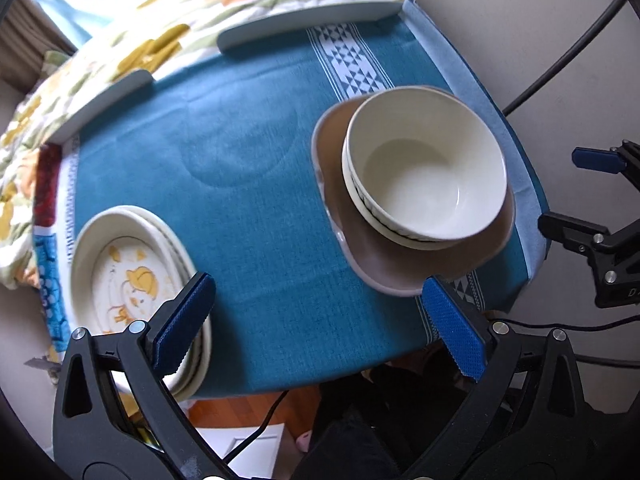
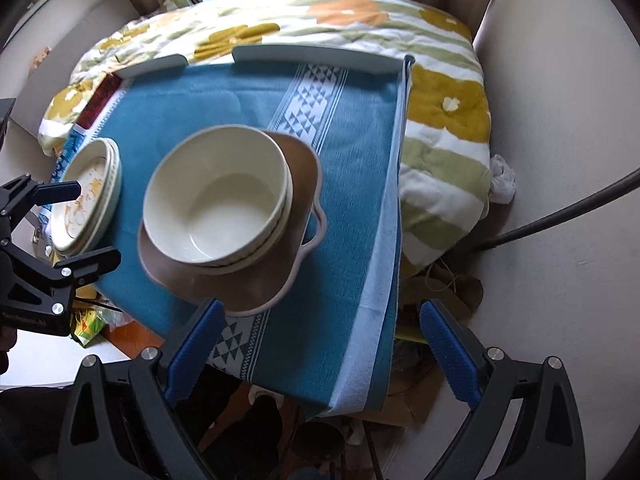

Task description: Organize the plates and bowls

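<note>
Two white bowls point(image 1: 424, 172) sit stacked on a brown plate point(image 1: 400, 256). White plates point(image 1: 132, 280) sit far left. Left gripper point(image 1: 320, 332) and right gripper point(image 2: 320, 354) are spread wide, holding nothing.

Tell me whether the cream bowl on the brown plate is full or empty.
Empty. The cream bowl sits upright on the brown plate, and both wrist views show its bare, clean white bottom.

In the left wrist view the left gripper's blue finger pad point(image 1: 182, 322) covers the near edge of the stacked cream plates point(image 1: 120, 264), so their count is unclear. The cream bowls point(image 1: 424, 168) hide most of the brown dish point(image 1: 404, 264) beneath them; how many bowls are nested cannot be told. The right gripper point(image 1: 580, 196) is cut off by the frame's edge.
</note>
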The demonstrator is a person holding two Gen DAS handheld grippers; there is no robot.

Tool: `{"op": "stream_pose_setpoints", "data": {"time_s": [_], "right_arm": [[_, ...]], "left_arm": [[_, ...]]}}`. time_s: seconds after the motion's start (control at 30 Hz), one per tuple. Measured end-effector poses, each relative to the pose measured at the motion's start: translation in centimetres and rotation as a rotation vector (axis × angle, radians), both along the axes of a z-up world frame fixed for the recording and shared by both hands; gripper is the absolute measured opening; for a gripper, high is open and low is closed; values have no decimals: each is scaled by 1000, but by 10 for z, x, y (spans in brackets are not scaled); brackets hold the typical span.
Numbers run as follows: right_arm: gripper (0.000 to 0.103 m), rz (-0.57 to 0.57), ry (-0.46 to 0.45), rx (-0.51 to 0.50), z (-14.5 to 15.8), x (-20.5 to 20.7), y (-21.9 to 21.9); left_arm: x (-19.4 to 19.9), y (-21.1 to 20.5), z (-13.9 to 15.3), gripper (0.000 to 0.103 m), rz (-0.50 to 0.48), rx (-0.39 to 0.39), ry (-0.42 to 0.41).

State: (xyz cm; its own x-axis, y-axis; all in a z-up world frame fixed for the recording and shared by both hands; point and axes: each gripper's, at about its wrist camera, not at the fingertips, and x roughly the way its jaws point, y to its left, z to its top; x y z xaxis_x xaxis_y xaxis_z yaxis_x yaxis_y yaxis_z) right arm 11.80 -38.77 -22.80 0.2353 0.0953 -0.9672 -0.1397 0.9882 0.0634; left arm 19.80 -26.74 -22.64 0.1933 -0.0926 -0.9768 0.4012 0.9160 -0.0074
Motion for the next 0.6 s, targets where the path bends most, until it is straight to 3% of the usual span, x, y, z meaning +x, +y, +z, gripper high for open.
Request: {"op": "stream_pose_setpoints", "data": {"time_s": [0.17, 0.3, 0.43, 0.5, 0.6], "right_arm": [[96, 27, 58, 2, -20, 14, 10], [72, 73, 129, 1, -37, 23, 19], [60, 88, 173, 17, -53, 27, 23], [58, 100, 194, 34, -59, 29, 25], [51, 116, 218, 73, -71, 32, 28]], "left_arm": [[13, -5, -27, 99, -51, 17, 82], [23, -8, -42, 97, -70, 3, 130], [29, -14, -56, 84, -99, -13, 175], [32, -19, -64, 80, -102, -23, 205], [32, -24, -72, 61, -108, -52, 230]]}}
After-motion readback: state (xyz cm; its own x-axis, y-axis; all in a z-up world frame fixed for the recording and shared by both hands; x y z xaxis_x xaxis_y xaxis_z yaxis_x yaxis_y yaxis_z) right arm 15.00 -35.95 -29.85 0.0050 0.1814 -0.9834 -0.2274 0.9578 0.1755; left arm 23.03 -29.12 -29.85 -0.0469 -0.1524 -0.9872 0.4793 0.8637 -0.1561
